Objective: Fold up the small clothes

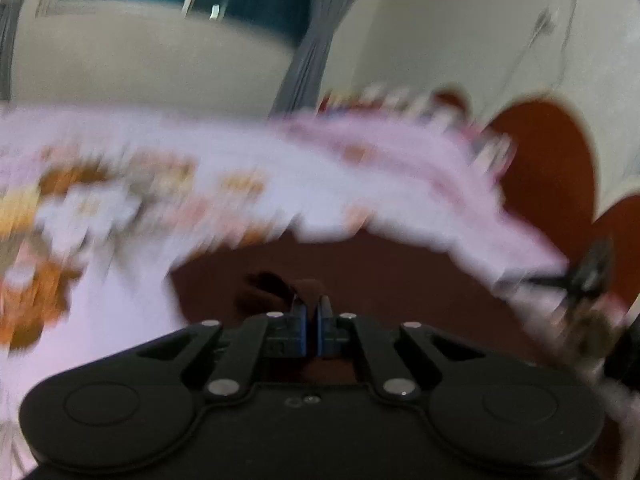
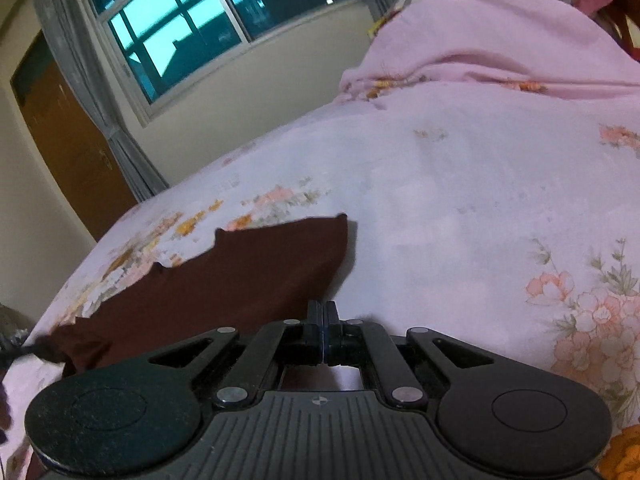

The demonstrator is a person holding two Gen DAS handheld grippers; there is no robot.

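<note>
A dark maroon garment (image 2: pixel 224 280) lies spread on the floral pink bedsheet (image 2: pixel 460 200). My right gripper (image 2: pixel 323 308) is shut, its tips pinching the garment's near right edge, and maroon cloth shows under the fingers. In the blurred left wrist view the garment (image 1: pixel 360 272) fills the middle, with the bedsheet (image 1: pixel 240 160) behind it. My left gripper (image 1: pixel 312 304) is shut there on a bunched fold of the maroon cloth. The right gripper (image 1: pixel 588 276) shows as a dark blur at the garment's far right edge.
A heaped pink blanket (image 2: pixel 500 40) lies at the far right of the bed, with striped cloth beyond it. A window (image 2: pixel 180 28), grey curtains (image 2: pixel 80 80) and a wooden door (image 2: pixel 68 140) stand behind the bed. A red-brown headboard (image 1: pixel 548 168) rises at the right.
</note>
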